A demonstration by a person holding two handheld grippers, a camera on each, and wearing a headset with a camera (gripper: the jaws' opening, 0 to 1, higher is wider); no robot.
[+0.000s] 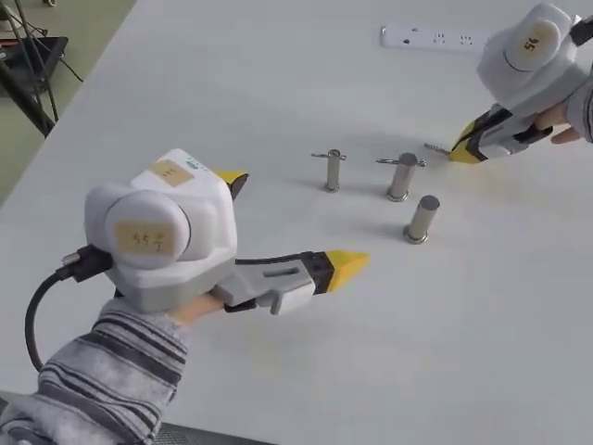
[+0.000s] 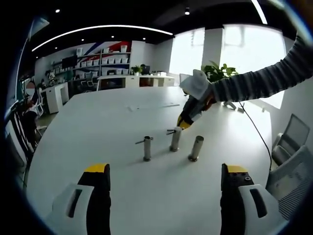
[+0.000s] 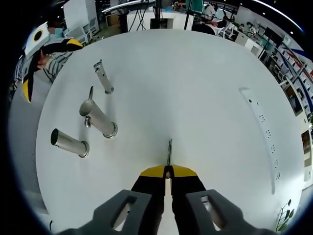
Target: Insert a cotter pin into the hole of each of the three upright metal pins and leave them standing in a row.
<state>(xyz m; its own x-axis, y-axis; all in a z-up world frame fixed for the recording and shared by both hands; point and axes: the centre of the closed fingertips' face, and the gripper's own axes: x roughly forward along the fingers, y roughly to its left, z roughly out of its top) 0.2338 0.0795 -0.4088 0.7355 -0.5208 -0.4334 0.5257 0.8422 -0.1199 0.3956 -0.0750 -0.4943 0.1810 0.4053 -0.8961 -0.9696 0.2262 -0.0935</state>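
Three metal pins stand upright on the white table (image 1: 278,83). The left pin (image 1: 334,171) and the middle pin (image 1: 401,176) each carry a cotter pin through the top. The right pin (image 1: 422,220) has a bare top. My right gripper (image 1: 460,148) hovers just right of the middle pin, shut on a thin cotter pin (image 3: 169,149) that sticks out past its tips (image 3: 168,171). My left gripper (image 1: 289,221) is open and holds nothing, near me and left of the row. The three pins (image 2: 175,138) stand ahead of it between its wide jaws (image 2: 166,171).
A white power strip (image 1: 431,38) lies at the table's far edge, beyond the right gripper. A black cable (image 1: 42,297) trails from the left gripper. Shelves, desks and chairs (image 2: 288,147) ring the table in the room behind.
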